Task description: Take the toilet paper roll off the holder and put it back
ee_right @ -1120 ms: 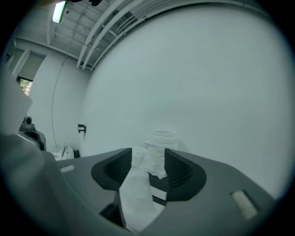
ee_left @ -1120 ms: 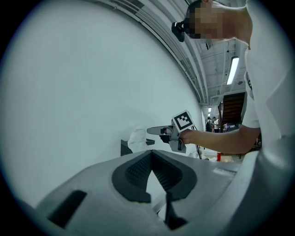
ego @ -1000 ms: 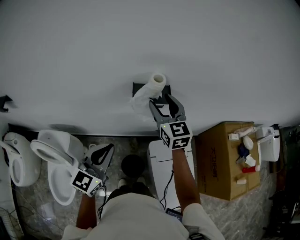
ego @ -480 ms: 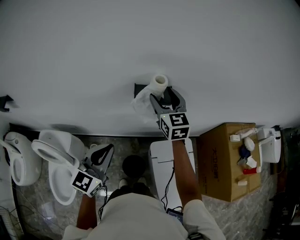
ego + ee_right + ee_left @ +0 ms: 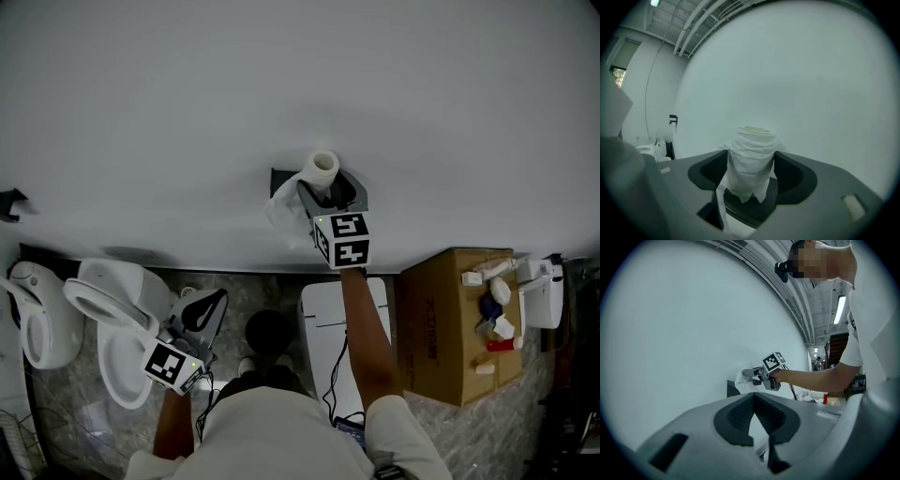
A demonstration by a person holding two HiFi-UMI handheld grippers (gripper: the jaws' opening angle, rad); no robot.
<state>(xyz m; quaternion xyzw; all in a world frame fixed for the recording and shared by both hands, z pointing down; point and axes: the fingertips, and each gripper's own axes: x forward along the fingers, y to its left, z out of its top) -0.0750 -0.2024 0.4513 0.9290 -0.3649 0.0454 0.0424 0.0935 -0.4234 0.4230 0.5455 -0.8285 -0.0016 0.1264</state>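
Observation:
The white toilet paper roll (image 5: 322, 167) stands upright on a black wall holder (image 5: 278, 177), with a loose sheet hanging at its left. My right gripper (image 5: 328, 191) reaches out to it at the wall. In the right gripper view the roll (image 5: 751, 159) stands between the two dark fingers (image 5: 710, 171) of that gripper (image 5: 751, 172). The jaws have just been opening, and I see no squeeze on the paper. My left gripper (image 5: 214, 298) hangs low beside the toilets, tips together on nothing. Its own view shows the shut tips (image 5: 753, 396) and the far roll (image 5: 744, 378).
Two white toilets (image 5: 105, 330) stand on the floor at the left. A white box (image 5: 326, 330) and a round black object (image 5: 267, 330) sit below the holder. A cardboard box (image 5: 441, 328) with several small items on it is at the right.
My right gripper has moved up the picture toward the wall, and its jaws now stand on either side of the roll. The left gripper has stayed where it was.

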